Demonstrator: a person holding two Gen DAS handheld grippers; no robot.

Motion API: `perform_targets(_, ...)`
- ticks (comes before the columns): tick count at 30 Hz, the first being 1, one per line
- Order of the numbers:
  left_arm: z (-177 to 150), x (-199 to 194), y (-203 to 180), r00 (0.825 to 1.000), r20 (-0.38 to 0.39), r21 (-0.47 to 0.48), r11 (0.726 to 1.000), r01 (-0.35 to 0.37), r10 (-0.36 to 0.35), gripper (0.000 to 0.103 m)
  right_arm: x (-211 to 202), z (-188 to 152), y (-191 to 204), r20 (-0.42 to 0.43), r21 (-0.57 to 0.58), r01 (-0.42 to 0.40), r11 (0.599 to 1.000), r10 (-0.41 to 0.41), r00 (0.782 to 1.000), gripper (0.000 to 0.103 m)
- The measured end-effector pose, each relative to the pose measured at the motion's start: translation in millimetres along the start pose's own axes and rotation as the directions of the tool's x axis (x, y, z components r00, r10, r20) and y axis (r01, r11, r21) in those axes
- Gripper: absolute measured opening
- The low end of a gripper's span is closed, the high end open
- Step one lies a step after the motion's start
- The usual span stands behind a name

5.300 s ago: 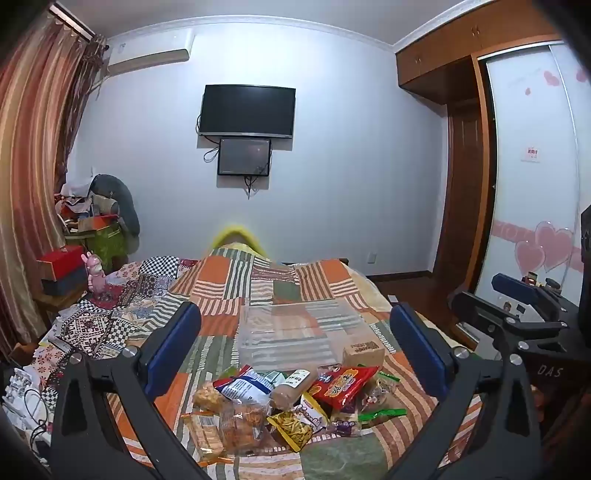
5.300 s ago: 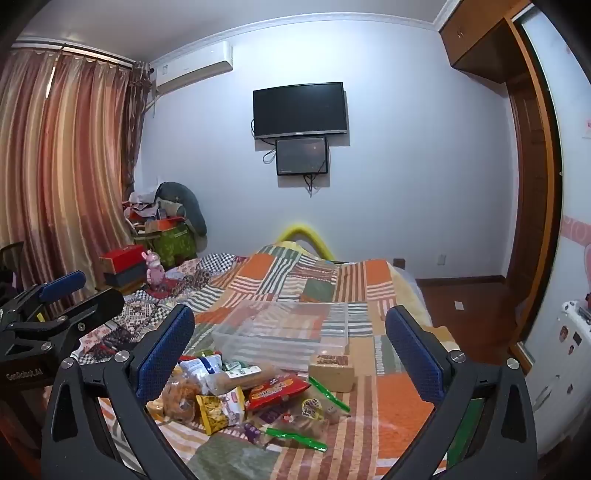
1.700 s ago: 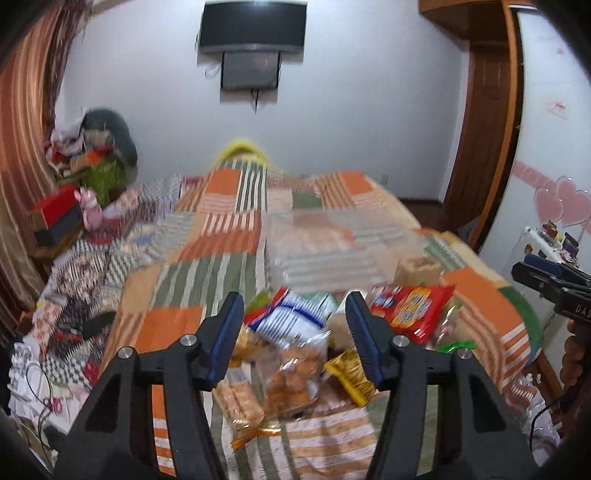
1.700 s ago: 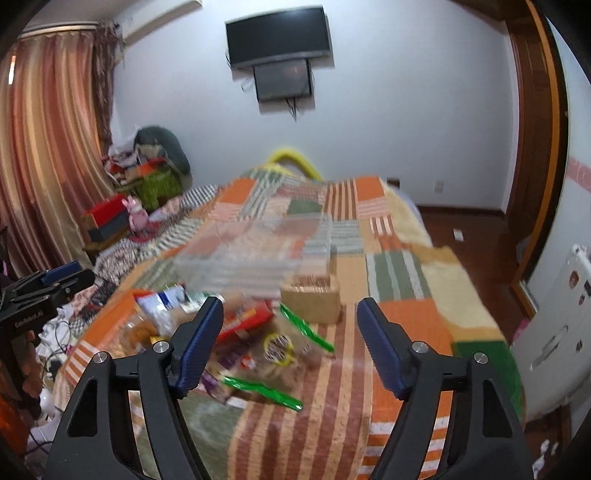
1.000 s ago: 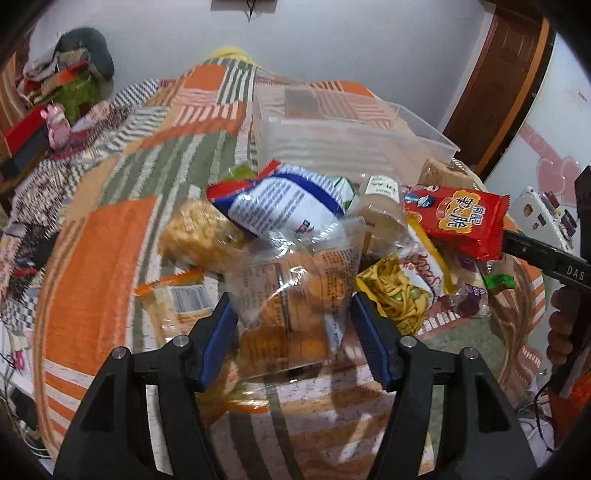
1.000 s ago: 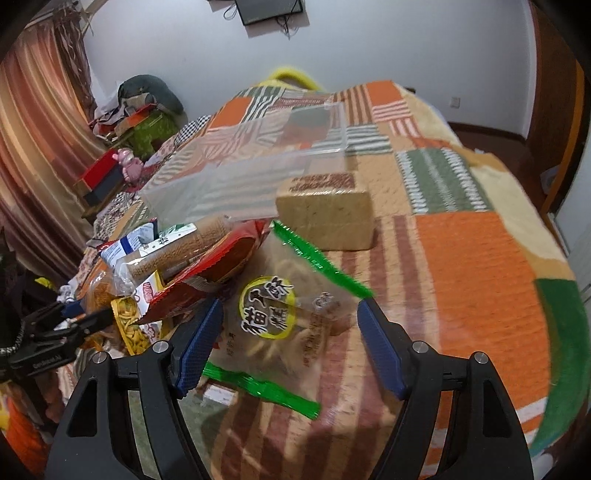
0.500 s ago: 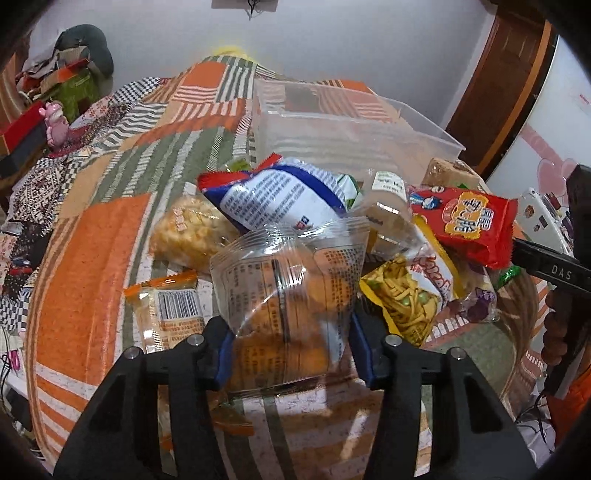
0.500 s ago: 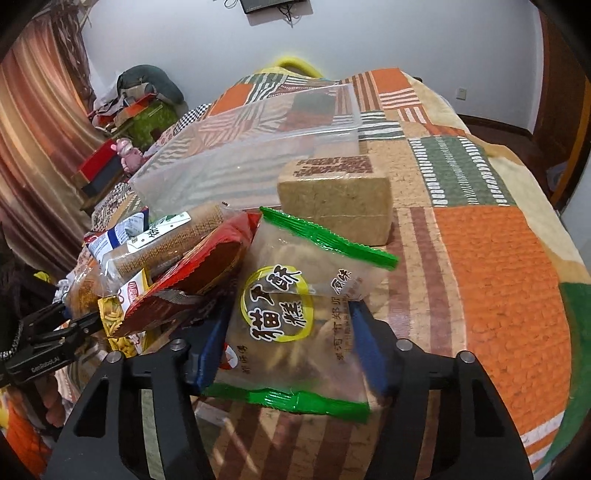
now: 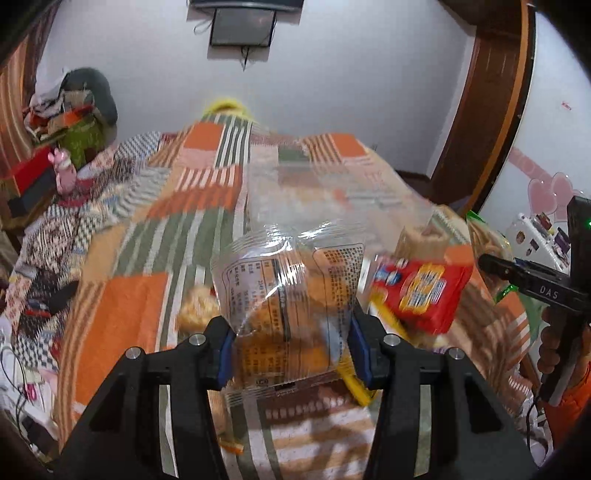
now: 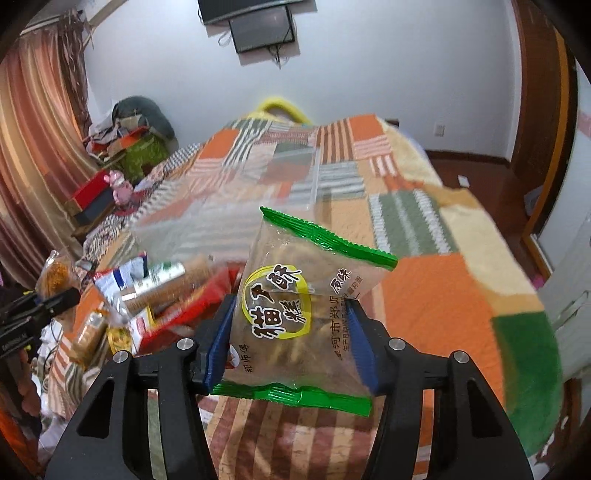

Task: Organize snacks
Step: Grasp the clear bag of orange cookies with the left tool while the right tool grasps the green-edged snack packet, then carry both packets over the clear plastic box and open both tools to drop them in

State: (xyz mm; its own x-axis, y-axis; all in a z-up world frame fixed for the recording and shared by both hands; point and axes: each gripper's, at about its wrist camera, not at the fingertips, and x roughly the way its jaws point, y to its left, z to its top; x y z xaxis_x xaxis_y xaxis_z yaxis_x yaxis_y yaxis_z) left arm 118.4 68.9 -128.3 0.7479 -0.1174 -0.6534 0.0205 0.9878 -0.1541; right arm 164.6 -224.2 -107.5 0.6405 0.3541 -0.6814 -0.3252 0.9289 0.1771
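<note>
The clear bag of golden pastries (image 9: 291, 302) sits clamped in the left claw (image 9: 291, 354), both blue pads pressing into its sides, and it hangs clear of the patchwork bedspread (image 9: 122, 306), printed label facing the camera. In the right wrist view the green-edged snack packet (image 10: 299, 306), with a yellow ring and dark lettering on its front, is pinched in the right claw (image 10: 291, 343); the jaws are closing on it, the pads already dent its sides, and it too is held above the bed. From the clear bag, at about 3 o'clock in the left wrist view, lies a red snack pack (image 9: 421, 291), with a tan block (image 9: 424, 236) just beyond it at 2 o'clock and a yellow packet (image 9: 354, 384) poking out under the right finger. At 9 o'clock a lumpy golden bag (image 9: 195, 310) rests on the bedspread, blurred. At 12 o'clock, further up the bed, stands the clear plastic bin (image 9: 332, 192). In the right wrist view the rest of the pile lies at 9 o'clock from the packet: a long roll of biscuits (image 10: 170, 284) over a blue-and-white bag (image 10: 122, 273). On the far wall a dark screen (image 10: 262, 33) hangs at 12 o'clock, and striped curtains (image 10: 33, 140) fill the 10 o'clock side.
</note>
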Motion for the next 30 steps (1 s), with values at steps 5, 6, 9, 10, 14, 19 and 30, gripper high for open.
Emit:
perform_targets(5, 26.0, -2.0, -13.5, 0.998, 0.057, 0.027, 1.0, 0.008, -0.01, 0.05, -4.3, 14.0, 3.4, 0.05, -0.021, 0.006, 1.0, -0.005, 0.999, 0.053)
perform_targets(6, 30.5, -1.4, -15.3, 0.998, 0.064, 0.029, 0.999, 0.013, -0.015, 0.05, -4.3, 18.3, 5.1, 0.062, -0.028, 0.008, 1.0, -0.006, 0.998, 0.053)
perform_targets(9, 41.6, 1.1, -22.9, 0.996, 0.081, 0.039, 0.999, 0.024, -0.027, 0.05, -3.6, 28.3, 10.2, 0.091, -0.047, 0.011, 0.999, -0.007, 0.996, 0.053)
perform_targets(10, 45.5, 2.8, -25.1, 0.996, 0.086, 0.044, 0.999, 0.023, -0.027, 0.05, -2.7, 30.7, 11.7, 0.099, -0.052, 0.011, 0.999, -0.006, 0.995, 0.053)
perform_targets(14, 62.8, 14.1, -29.1, 0.995, 0.095, 0.046, 0.999, 0.025, -0.029, 0.05, 3.5, 42.1, 17.9, 0.119, -0.064, -0.001, 0.998, 0.009, 0.993, 0.053)
perform_targets(19, 83.7, 32.3, -33.7, 0.994, 0.107, 0.05, 0.999, 0.02, -0.025, 0.05, 13.8, 55.0, 27.1, 0.143, -0.085, -0.018, 0.996, 0.03, 0.989, 0.053)
perform_targets(30, 114.5, 91.7, -35.5, 0.998, 0.055, 0.054, 0.999, 0.007, -0.01, 0.05, 58.1, 75.0, 28.8, 0.127, -0.088, -0.014, 0.996, 0.025, 0.992, 0.053)
